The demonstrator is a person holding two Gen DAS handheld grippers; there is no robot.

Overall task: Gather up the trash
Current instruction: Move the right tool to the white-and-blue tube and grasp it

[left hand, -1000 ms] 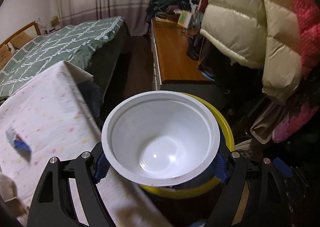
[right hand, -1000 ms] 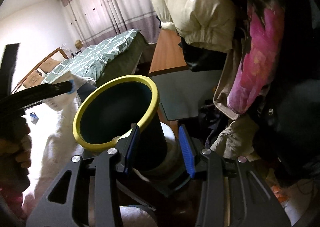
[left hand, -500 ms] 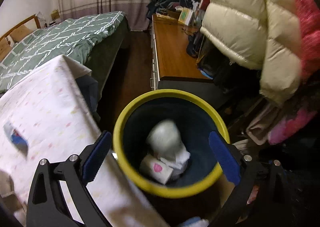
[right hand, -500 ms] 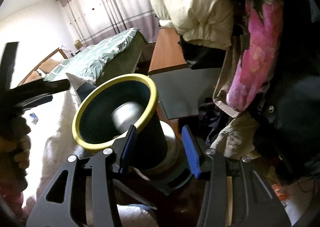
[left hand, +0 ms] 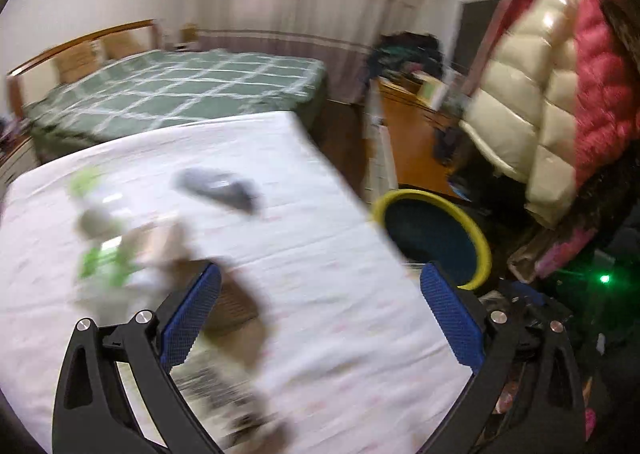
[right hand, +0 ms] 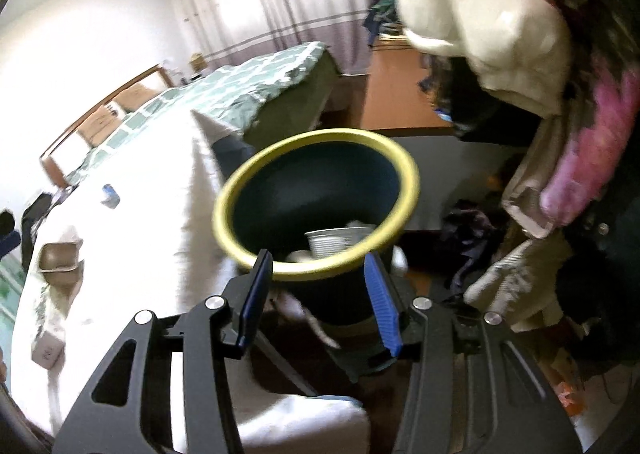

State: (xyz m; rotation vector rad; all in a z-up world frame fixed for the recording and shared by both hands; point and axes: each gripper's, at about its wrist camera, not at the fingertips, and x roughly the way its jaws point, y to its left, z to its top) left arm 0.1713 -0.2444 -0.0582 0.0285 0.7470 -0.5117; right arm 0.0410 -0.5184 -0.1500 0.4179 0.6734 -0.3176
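A dark bin with a yellow rim (right hand: 316,210) stands beside the white-clothed table (right hand: 132,254); a white cup (right hand: 338,240) lies inside it. My right gripper (right hand: 318,290) is open, its fingers either side of the bin's near wall, not closed on it. My left gripper (left hand: 316,314) is open and empty above the table (left hand: 320,238), with the bin (left hand: 434,238) to its right. Blurred trash lies on the table: green-and-white packaging (left hand: 100,250), a brown piece (left hand: 224,286) and a dark wrapper (left hand: 218,190).
A brown paper tray (right hand: 58,258), a small white box (right hand: 46,352) and a blue wrapper (right hand: 110,196) lie on the table. A green bed (left hand: 172,94) stands behind. Padded coats (left hand: 560,94) hang at right above the wooden bench (left hand: 408,142).
My left gripper let the white bowl fall into the bin, opened, and swung left over the table. My right gripper opened wider around the bin.
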